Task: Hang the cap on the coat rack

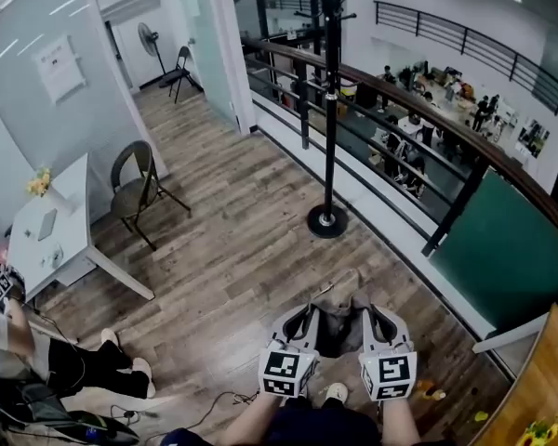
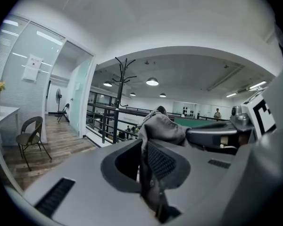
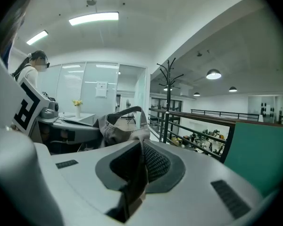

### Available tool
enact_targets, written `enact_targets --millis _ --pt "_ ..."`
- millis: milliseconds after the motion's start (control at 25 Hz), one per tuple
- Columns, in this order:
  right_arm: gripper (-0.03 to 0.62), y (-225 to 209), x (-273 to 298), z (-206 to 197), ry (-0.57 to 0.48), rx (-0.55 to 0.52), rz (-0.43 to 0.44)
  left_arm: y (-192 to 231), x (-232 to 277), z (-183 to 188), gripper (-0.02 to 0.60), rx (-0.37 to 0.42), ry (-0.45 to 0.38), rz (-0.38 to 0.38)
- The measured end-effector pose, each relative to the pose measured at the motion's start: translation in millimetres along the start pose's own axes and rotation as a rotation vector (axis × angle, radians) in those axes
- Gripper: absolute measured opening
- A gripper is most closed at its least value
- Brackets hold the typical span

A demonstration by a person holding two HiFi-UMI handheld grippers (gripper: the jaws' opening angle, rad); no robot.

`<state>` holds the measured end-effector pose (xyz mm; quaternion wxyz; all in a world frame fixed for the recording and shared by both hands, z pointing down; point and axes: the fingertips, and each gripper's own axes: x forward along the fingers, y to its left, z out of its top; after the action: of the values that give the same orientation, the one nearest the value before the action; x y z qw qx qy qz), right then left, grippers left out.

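A grey-brown cap (image 1: pixel 336 316) hangs between my two grippers low in the head view. My left gripper (image 1: pixel 303 321) is shut on the cap's (image 2: pixel 161 126) left side, fabric pinched between its pads. My right gripper (image 1: pixel 372 321) is shut on the cap's (image 3: pixel 125 126) other side, with the strap arching above. The black coat rack (image 1: pixel 330 100) stands ahead on a round base (image 1: pixel 326 221) beside the railing; its hooked top shows in the left gripper view (image 2: pixel 123 74) and the right gripper view (image 3: pixel 170 76). The rack is well beyond the cap.
A railing (image 1: pixel 418 128) runs along the right over an open lower floor. A folding chair (image 1: pixel 135 184) and white table (image 1: pixel 60 235) stand at left. A green panel (image 1: pixel 502 249) sits at right. A person's legs (image 1: pixel 84 360) and cables lie at lower left.
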<state>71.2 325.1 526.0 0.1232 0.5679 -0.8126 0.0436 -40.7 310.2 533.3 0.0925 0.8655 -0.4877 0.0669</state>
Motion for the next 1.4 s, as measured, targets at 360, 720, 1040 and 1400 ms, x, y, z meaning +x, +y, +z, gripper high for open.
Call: enact_targets --millis 360,720,1040,1400 --pt "0.034 19.5 13.4 3.2 -0.030 0.021 -0.050 27.8 2.6 -0.3 0.029 0.011 0.006 -0.042" --pt "0.034 10.2 57.6 6.9 -0.023 -0.015 -0.029 54.9 37.5 -2.7 0.029 -0.012 0.020 -0.032" --pt "0.034 -47.0 120.8 29.2 -0.042 -0.063 0.018 66.6 110.7 24.8 0.029 -0.007 -0.011 0.024" --pt "0.034 -124.7 179.8 43.4 -0.060 -0.083 0.079 60.8 198.0 42.7 0.031 -0.036 -0.011 0.106"
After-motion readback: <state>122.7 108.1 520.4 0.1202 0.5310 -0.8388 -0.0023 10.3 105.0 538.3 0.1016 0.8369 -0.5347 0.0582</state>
